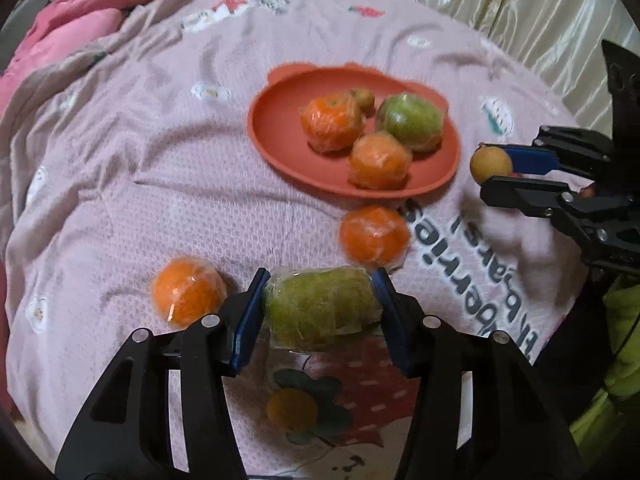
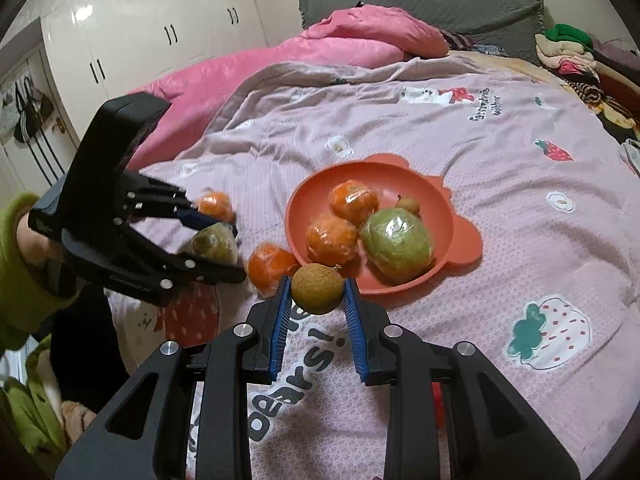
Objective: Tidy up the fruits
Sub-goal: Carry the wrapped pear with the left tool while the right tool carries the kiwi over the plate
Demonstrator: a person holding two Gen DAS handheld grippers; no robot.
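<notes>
My left gripper [image 1: 322,282] points down at the bed, shut on a plastic-wrapped green fruit [image 1: 320,308], with a blue pad against each end. It also shows in the right wrist view as the left gripper [image 2: 230,250] holding the green fruit [image 2: 214,244]. My right gripper [image 2: 316,286] is shut on a small brown round fruit [image 2: 317,288] just short of the orange plate [image 2: 312,196]. The plate [image 1: 280,136] holds two wrapped oranges, a wrapped green fruit [image 1: 410,122] and a small brown fruit. Two wrapped oranges [image 1: 374,236] [image 1: 188,292] lie loose on the blanket.
A lilac printed blanket [image 2: 500,208] covers the bed. A pink quilt [image 2: 340,48] is bunched at the head end before a grey headboard. Piled clothes [image 2: 568,52] lie far right. White wardrobes [image 2: 140,32] stand beyond. A green sleeve [image 2: 20,276] holds the left gripper.
</notes>
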